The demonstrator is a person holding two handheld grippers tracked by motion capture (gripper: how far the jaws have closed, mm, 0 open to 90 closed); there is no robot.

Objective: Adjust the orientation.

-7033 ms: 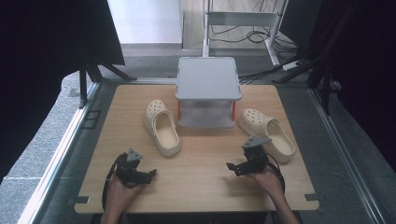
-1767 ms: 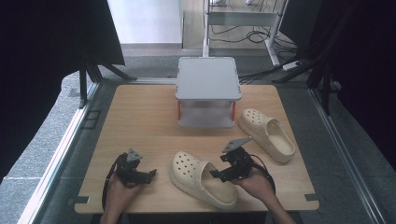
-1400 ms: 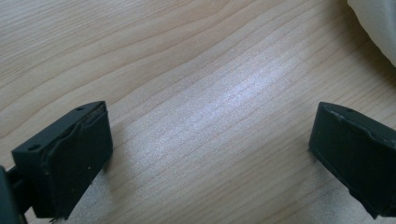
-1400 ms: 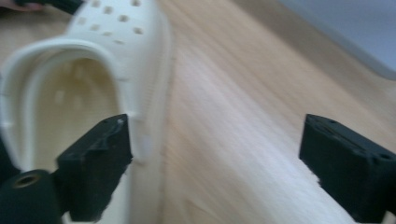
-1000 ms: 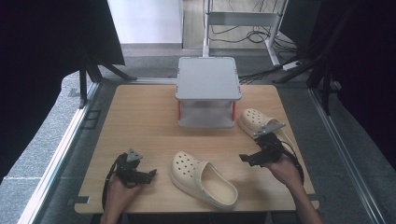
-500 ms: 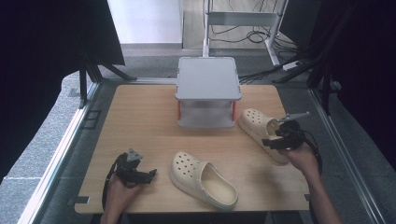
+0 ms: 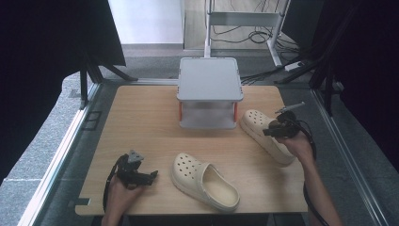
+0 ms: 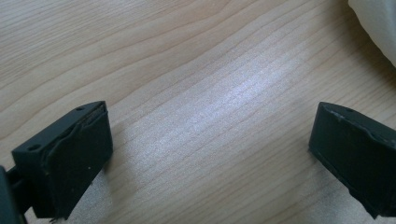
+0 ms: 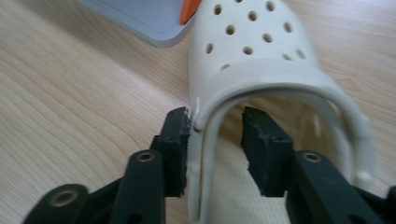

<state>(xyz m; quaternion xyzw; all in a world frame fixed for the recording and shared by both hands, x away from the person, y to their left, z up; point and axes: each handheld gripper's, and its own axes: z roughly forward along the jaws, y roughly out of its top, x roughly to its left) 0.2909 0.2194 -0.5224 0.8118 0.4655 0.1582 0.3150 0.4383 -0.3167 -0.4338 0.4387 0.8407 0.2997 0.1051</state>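
Right gripper view puts the right tongs (image 9: pixel 215 140) astride the side wall of the far clog (image 9: pixel 261 70), one jaw outside against the foam, the other inside the opening with a gap left, so they are apart and not yet clamped. That clog lies at the right of the tabletop (image 7: pixel 141 122), its toe just beside the grey two-tier rack (image 7: pixel 209 92). The foam looks light, a little springy and matte rather than slick, so it should lift easily. The rim by the heel strap's hinge seems the sensible hold: thin enough to fit between the jaws, stiffer than the strap itself, which would likely swing. The left tongs (image 8: pixel 210 154) rest wide apart over bare wood at the near left corner, holding nothing. The near clog (image 7: pixel 204 181) sits at the tabletop's front, toe pointing left.
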